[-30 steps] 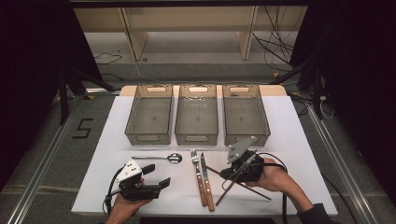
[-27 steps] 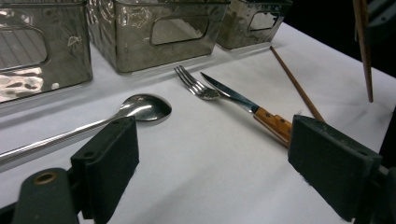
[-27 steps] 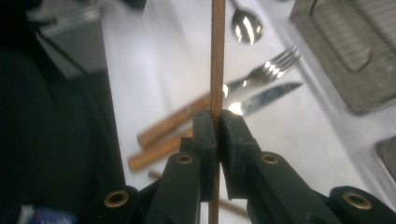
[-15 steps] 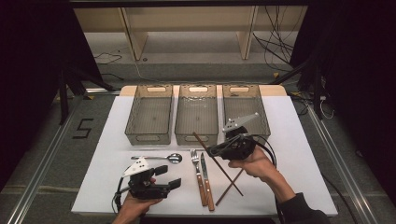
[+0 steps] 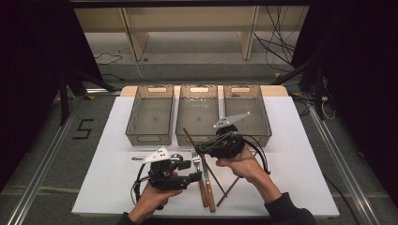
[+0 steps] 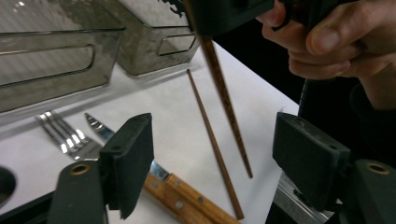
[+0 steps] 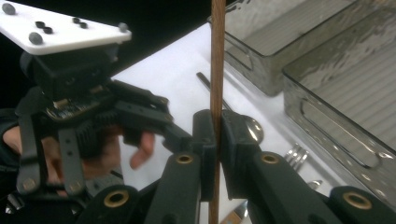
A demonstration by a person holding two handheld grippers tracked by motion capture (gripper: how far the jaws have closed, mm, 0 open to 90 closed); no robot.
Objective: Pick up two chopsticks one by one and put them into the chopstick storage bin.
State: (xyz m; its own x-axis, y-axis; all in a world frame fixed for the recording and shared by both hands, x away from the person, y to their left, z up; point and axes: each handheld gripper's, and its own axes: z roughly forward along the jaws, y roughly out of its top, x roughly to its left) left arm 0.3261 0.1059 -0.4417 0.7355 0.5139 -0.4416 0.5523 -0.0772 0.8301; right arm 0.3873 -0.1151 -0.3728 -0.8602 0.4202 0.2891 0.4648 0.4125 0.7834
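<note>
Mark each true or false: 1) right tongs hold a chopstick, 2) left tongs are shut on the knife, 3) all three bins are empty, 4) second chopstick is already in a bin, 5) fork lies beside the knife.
1) True. The right tongs are shut on a chopstick.
2) False. The left tongs are open, and the knife lies on the table.
3) True. The left bin, middle bin and right bin hold nothing.
4) False. The second chopstick lies on the white table.
5) True. The fork lies next to the knife.
</note>
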